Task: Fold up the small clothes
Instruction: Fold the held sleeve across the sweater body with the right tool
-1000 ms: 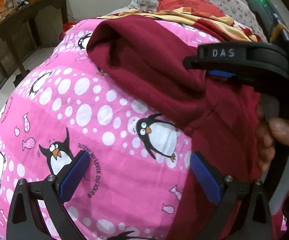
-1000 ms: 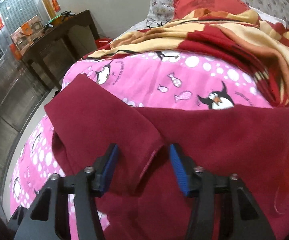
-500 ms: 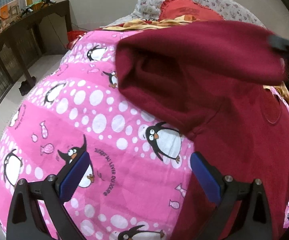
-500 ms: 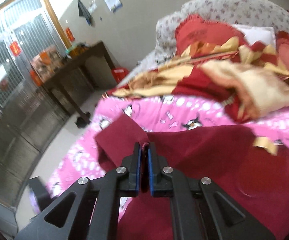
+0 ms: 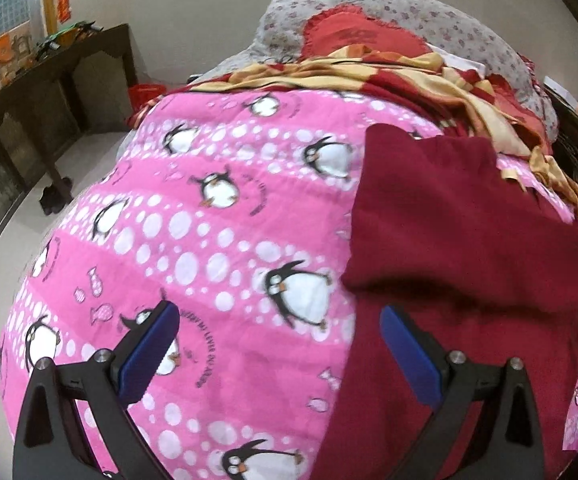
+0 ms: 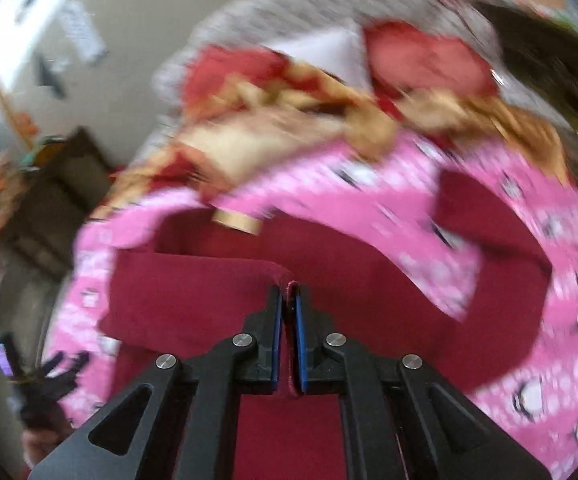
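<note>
A dark red garment [image 5: 461, 240] lies on the pink penguin blanket [image 5: 217, 240], at the right of the left wrist view, with one flap folded over across its body. My left gripper [image 5: 279, 344] is open and empty, low over the blanket by the garment's left edge. My right gripper [image 6: 287, 320] is shut on a hem of the dark red garment [image 6: 209, 296] and holds that fold lifted across the rest of the cloth. The right wrist view is blurred.
A crumpled red and yellow blanket [image 5: 389, 76] and grey floral pillows [image 5: 429, 12] lie at the head of the bed. A dark wooden table [image 5: 53, 76] stands left of the bed. The floor [image 5: 5, 240] drops off along the bed's left edge.
My right gripper closed on the garment's edge and carried it up and across to the right, folding the left part over. It has left the left wrist view. My left gripper stayed open.
</note>
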`<state>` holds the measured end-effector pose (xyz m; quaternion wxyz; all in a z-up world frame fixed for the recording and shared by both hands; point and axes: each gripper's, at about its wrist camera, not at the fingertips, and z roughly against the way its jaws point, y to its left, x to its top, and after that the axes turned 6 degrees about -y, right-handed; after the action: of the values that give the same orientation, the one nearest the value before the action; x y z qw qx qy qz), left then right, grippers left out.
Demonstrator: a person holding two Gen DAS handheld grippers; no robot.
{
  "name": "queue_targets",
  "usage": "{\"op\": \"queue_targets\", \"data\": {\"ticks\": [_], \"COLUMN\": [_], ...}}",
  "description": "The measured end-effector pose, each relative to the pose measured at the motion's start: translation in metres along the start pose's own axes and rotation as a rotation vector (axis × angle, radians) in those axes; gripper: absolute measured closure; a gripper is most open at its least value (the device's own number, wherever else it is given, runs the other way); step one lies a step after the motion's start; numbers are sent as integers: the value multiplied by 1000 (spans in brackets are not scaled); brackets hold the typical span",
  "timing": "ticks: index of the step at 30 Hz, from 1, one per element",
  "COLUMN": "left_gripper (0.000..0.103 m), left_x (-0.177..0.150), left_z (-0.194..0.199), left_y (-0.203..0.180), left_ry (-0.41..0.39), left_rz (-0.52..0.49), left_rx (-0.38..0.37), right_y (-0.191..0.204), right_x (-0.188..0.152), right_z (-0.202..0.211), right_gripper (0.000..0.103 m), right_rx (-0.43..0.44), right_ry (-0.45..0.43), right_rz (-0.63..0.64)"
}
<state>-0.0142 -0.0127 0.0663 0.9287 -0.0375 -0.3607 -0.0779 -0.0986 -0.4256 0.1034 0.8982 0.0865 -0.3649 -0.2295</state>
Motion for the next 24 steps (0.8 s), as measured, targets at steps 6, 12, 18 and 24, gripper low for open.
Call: {"op": "queue_targets", "data": {"ticks": [6, 12, 18, 24], "left_gripper": [1, 1, 1, 0], "left_x": [14, 28, 45, 47], "left_z": [-6, -30, -67, -102], "left_y": [-29, -53, -58, -48], "left_ry": [-21, -19, 2, 69], "left_rz": [-52, -77, -81, -54], "left_rx": [-5, -18, 45, 70], "right_y": [-19, -28, -31, -48], "right_x": [-15, -14, -12, -10], "right_z": [-2, -19, -45, -66], "right_gripper": [85, 85, 85, 74], "right_rx": [16, -53, -90, -112], "right_ry": [13, 36, 59, 88], "right_rz": [-38, -8, 20, -28]}}
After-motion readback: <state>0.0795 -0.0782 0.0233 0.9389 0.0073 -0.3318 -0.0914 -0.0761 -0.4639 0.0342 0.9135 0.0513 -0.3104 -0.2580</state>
